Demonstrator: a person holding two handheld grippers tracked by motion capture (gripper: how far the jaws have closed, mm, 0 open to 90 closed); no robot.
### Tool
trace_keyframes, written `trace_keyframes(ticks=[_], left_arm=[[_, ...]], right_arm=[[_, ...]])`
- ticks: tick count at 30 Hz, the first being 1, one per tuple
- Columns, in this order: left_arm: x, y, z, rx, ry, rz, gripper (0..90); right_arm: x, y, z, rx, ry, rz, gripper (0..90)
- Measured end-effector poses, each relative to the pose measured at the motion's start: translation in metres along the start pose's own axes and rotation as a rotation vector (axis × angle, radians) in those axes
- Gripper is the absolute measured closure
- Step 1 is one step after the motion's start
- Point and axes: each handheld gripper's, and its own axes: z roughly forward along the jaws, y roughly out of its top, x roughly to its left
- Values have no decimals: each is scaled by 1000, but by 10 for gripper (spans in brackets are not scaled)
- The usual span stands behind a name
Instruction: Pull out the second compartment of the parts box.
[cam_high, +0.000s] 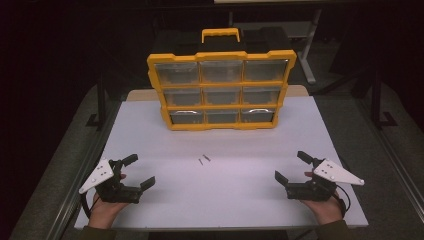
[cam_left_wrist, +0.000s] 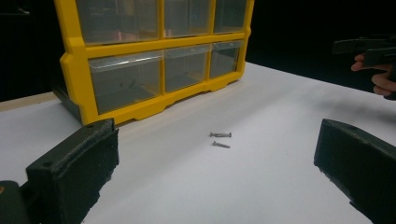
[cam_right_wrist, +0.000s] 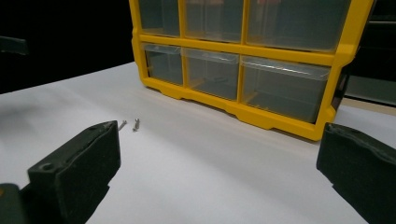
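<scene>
Two small metal screws (cam_high: 203, 159) lie side by side in the middle of the white table (cam_high: 220, 200). They also appear in the left gripper view as screws (cam_left_wrist: 220, 139) and in the right gripper view as screws (cam_right_wrist: 129, 124). Behind them stands a yellow drawer organizer (cam_high: 220, 90) with clear drawers, upright, handle on top. My left gripper (cam_high: 138, 171) rests at the front left, open, nothing between its jaws. My right gripper (cam_high: 291, 166) rests at the front right, also open and empty. Both sit well short of the screws.
The organizer (cam_left_wrist: 154, 60) fills the back of the table; its drawers (cam_right_wrist: 243, 74) are all closed. Dark floor and table legs surround the table. The other hand (cam_left_wrist: 378, 74) and its gripper show at the far right of the left gripper view.
</scene>
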Motion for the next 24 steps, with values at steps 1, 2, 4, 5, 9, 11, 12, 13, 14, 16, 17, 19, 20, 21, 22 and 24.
trace_keyframes(ticks=[1, 2, 4, 5, 9, 11, 12, 13, 14, 16, 17, 19, 20, 21, 22, 24], left_arm=[[0, 0, 0, 0, 0, 0, 0], [-1, 0, 1, -1, 0, -2, 0], [-1, 0, 1, -3, -1, -7, 0], [-1, 0, 1, 0, -1, -11, 0], [-2, 2, 4, -2, -3, -26, 0], [-1, 2, 4, 6, -2, -18, 0], [-2, 3, 5, 5, 1, -21, 0], [-2, 4, 7, 11, 3, -15, 0], [-1, 5, 8, 12, 2, -16, 0], [-3, 8, 13, 1, -3, -17, 0], [-4, 9, 14, 5, -7, -11, 0], [-5, 10, 17, 9, -10, 0, 0], [-6, 11, 20, 7, -15, -8, 0], [-6, 11, 20, 7, -15, -8, 0], [-6, 12, 21, 11, -15, -1, 0], [-9, 13, 23, 5, -17, 5, 0]], right_arm=[[0, 0, 0, -1, 3, -1, 0], [0, 0, 0, -3, 5, 0, 0], [0, 0, 0, -6, 6, -1, 0], [0, 0, 0, -8, 10, 5, 0], [1, 0, 1, -6, 25, 7, 0], [1, -1, 1, -2, 26, 7, 0], [1, -1, 1, -2, 26, 7, 0], [2, -1, 1, 2, 25, 13, 0], [2, -1, 1, 4, 26, 12, 0], [1, -2, 1, 1, 34, 11, 0], [1, -2, 0, 3, 33, 15, 0], [0, -1, 0, -3, 31, 19, 0], [0, -1, 0, 0, 31, 20, 0], [0, -1, 0, 0, 29, 20, 0], [0, -1, 0, 0, 29, 20, 0], [0, 0, 0, 4, 37, 25, 0]])
